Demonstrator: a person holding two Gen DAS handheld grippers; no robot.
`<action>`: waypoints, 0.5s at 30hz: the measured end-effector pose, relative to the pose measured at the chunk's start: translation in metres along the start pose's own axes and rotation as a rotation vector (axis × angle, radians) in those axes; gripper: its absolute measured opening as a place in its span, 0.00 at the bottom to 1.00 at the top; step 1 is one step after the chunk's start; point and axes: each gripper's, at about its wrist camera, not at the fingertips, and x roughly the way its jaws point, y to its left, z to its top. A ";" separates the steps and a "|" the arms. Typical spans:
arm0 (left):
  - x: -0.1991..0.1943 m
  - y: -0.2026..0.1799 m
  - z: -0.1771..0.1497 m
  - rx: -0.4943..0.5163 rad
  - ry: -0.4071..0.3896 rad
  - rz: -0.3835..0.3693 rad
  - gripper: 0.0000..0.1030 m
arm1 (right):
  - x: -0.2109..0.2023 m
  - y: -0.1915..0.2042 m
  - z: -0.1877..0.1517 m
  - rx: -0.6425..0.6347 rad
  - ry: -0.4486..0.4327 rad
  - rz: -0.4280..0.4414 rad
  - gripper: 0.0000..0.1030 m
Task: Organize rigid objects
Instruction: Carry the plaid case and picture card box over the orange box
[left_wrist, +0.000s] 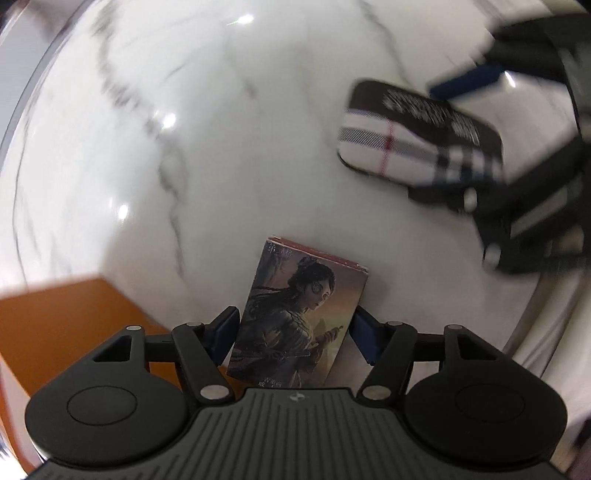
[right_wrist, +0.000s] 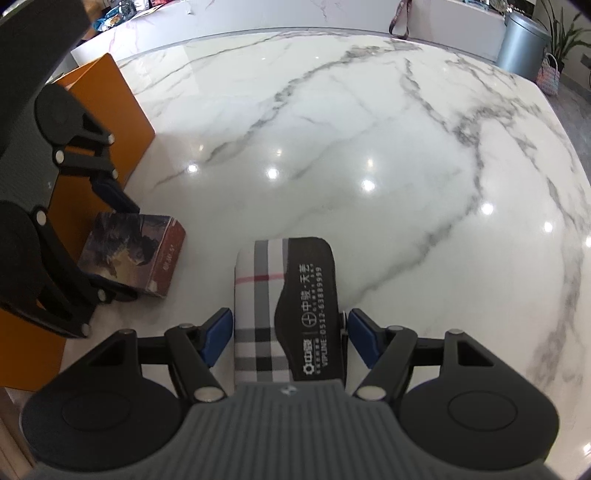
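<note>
Left hand-held gripper (left_wrist: 293, 334): pointing down over the picture box (left_wrist: 295, 317), its blue pads flanking the box's two long sides. The left pad seems to be touching and the right one looks a shade off, so I cannot tell whether it is gripping.
Picture box: lying flat on the worktop (right_wrist: 369, 147), just right of the orange box (right_wrist: 110, 110), at the near left.
Right hand-held gripper (right_wrist: 290, 338): tilting down over the plaid case (right_wrist: 284, 310), blue pads standing on either side of it; the right pad is sitting clear of the case edge, so it is released.
Plaid case: lying on the worktop to the right of the picture box, apart from it, with a dark panel of white lettering facing up.
Worktop: glossy white marble with grey veins.
</note>
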 end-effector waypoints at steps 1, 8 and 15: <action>-0.001 0.000 -0.001 -0.048 -0.004 -0.003 0.73 | 0.000 0.001 0.000 -0.004 0.002 -0.004 0.68; -0.008 -0.009 -0.013 -0.121 -0.092 0.021 0.76 | 0.004 0.010 -0.003 -0.032 0.027 -0.047 0.68; -0.016 -0.008 -0.035 -0.280 -0.163 0.039 0.70 | 0.004 0.013 -0.006 -0.029 0.003 -0.066 0.65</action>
